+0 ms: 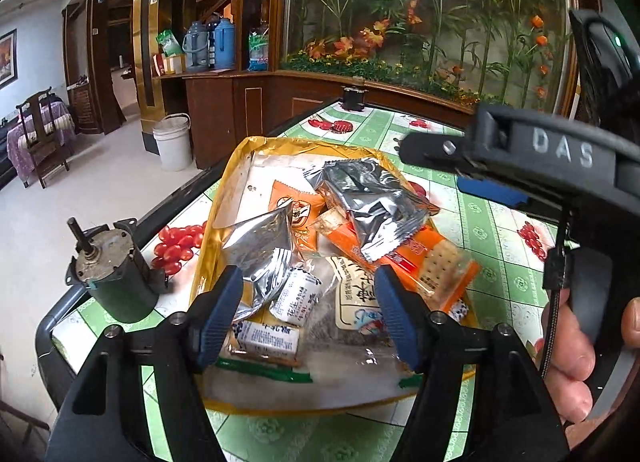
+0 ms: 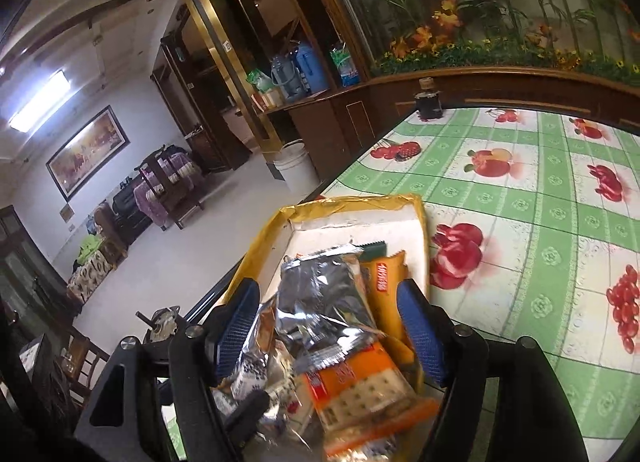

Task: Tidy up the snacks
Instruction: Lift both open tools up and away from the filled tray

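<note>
While the left gripper (image 1: 310, 312) hangs over the near end of the yellow-rimmed tray (image 1: 218, 198), its jaws stand spread with nothing between the pads, and the heap of snacks lies straight ahead and just below them. A small white packet (image 1: 297, 294) sits in the gap, a flat white bar (image 1: 266, 338) just beneath it, its long axis running across from jaw to jaw. The silver foil pack (image 1: 370, 202) lies further ahead (with the right gripper (image 1: 432, 158) above and to the right of it).

From the right wrist, that gripper's jaws are likewise parted and empty. The silver foil pack (image 2: 320, 302) lies between and just beyond them, its long axis pointing away along the fingers, with the orange cracker pack (image 2: 360, 394) below it. I judge the right hand nearer to the foil pack, the left nearer to the small white ones.
</note>
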Tool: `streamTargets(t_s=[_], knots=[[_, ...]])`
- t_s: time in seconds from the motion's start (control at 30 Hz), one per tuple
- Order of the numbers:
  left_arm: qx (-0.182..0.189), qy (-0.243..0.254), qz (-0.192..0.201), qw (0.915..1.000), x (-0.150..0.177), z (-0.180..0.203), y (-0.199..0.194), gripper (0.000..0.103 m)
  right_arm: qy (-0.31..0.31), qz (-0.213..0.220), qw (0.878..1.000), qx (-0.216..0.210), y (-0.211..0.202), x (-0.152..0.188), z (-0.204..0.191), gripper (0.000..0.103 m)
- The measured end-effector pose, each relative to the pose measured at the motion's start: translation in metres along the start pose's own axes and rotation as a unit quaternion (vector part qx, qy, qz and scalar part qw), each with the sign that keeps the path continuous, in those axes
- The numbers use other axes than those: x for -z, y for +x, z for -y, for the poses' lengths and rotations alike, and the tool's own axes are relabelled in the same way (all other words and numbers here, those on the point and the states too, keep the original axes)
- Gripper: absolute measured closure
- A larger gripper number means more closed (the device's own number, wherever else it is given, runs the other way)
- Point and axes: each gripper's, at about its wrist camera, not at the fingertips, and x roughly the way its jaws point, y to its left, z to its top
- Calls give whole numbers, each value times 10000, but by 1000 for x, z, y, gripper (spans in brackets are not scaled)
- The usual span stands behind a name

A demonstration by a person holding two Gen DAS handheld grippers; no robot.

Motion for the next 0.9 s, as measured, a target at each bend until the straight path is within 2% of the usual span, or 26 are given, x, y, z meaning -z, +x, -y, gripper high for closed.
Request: streamTargets(t_s=[0.17, 0.6, 0.8, 0.9], knots=[[-82, 19, 190, 9998, 6, 3, -17, 20, -33, -47, 10000, 62, -18, 18, 16, 30], [-222, 157, 314, 9991, 33, 13, -27, 20, -449, -93, 9989, 98, -73, 74, 23, 29], [-657, 342, 303, 9968, 39, 17, -26, 19, -711, -249, 9971, 65, -87, 97, 16, 27], [-725, 388, 322, 9961, 40, 18, -25, 17, -885, -191, 9958, 125, -96, 104, 11, 26]])
